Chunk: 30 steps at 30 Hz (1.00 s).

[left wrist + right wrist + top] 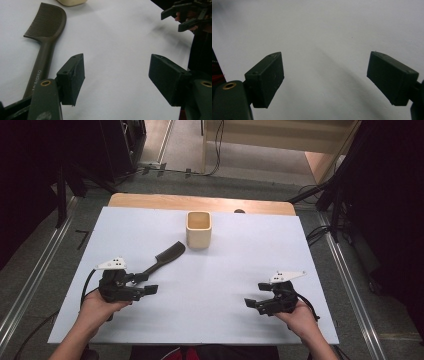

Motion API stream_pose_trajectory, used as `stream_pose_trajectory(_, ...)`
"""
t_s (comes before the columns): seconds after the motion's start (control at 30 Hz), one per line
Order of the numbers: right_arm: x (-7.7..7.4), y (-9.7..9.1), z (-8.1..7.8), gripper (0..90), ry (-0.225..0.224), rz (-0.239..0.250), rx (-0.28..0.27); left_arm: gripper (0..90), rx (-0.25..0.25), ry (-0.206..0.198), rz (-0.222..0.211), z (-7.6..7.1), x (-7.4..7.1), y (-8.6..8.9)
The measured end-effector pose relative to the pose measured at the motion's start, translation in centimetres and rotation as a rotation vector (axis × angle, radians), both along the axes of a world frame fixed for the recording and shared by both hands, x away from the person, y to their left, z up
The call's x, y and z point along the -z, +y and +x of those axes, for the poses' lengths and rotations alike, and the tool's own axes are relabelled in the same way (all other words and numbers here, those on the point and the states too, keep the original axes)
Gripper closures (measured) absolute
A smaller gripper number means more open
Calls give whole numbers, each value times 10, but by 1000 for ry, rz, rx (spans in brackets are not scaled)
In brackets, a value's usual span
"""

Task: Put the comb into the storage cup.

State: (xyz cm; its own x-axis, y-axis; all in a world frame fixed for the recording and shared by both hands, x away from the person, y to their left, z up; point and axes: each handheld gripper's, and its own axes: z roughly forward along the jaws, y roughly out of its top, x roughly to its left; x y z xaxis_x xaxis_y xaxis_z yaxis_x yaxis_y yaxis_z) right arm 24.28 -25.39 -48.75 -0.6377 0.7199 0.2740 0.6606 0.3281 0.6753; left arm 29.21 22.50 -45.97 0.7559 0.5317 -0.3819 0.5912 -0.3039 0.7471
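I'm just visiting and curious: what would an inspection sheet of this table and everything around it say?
Surface: white table top, wooden strip along its far edge.
Job's things: dark comb lying flat beside the left gripper; open beige cup upright beyond it.
Clutter: nothing seen.
Grippers: left gripper open, nothing between its jaws; right gripper open over bare table.
Cables: one trails from each gripper; more lie on the floor.
Surroundings: grey floor, metal rails, dark stands.
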Motion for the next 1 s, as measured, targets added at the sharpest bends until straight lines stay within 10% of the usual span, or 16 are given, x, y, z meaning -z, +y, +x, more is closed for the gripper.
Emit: stream_pose_trajectory(1.0,1,1,1,124,6,-4,-3,235,-64,14,60,32,-2,20)
